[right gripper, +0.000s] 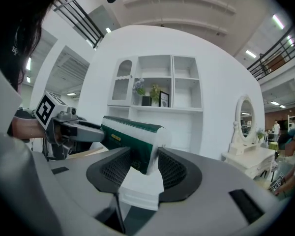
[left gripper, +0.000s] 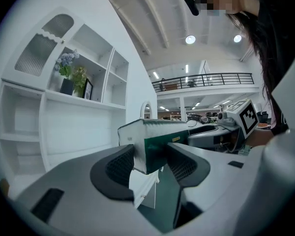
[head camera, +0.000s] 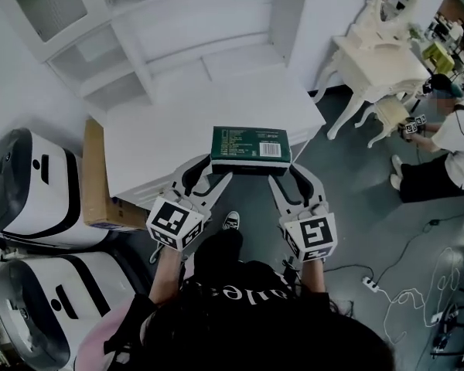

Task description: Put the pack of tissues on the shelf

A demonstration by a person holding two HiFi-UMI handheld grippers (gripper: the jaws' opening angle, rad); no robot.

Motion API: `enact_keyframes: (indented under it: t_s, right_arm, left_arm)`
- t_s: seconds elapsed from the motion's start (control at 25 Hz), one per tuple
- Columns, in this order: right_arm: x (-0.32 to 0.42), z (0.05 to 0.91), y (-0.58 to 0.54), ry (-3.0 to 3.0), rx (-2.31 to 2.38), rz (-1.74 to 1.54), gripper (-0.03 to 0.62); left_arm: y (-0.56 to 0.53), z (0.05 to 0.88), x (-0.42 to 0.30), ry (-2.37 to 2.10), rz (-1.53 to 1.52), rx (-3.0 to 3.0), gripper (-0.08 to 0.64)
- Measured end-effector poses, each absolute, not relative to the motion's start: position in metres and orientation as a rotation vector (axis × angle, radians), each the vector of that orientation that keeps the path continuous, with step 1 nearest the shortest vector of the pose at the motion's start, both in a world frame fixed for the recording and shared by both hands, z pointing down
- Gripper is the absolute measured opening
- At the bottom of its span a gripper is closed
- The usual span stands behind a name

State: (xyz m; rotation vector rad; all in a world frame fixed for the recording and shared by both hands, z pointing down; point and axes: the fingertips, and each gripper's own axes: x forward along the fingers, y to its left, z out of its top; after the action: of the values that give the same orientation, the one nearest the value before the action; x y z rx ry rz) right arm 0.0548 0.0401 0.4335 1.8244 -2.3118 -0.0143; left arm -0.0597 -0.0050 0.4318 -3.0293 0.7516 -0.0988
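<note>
The pack of tissues (head camera: 251, 149) is a flat green and white pack with a barcode label, held level over the front edge of the white table (head camera: 178, 134). My left gripper (head camera: 204, 170) is shut on its left end and my right gripper (head camera: 295, 173) on its right end. In the left gripper view the pack (left gripper: 152, 134) sits clamped between the ribbed pads of the left gripper (left gripper: 150, 163). The right gripper view shows the pack (right gripper: 132, 132) pinched in the right gripper (right gripper: 145, 166). The white shelf unit (head camera: 178, 45) stands beyond the table.
A cardboard box (head camera: 97, 176) leans at the table's left side, beside two white rounded machines (head camera: 31, 192). A white dressing table (head camera: 371, 60) and stool stand at the right, with a crouching person (head camera: 448, 149) nearby. Cables (head camera: 402, 284) lie on the floor.
</note>
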Motion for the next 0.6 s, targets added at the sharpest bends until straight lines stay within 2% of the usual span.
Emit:
enact_keyframes:
  t_s: [0.6]
  right_arm:
    - [0.097,0.411,-0.119,-2.223,1.906,-0.04,0.202]
  left_arm:
    - [-0.173,0.412,-0.013,0.623,-0.037,-3.042,0.219]
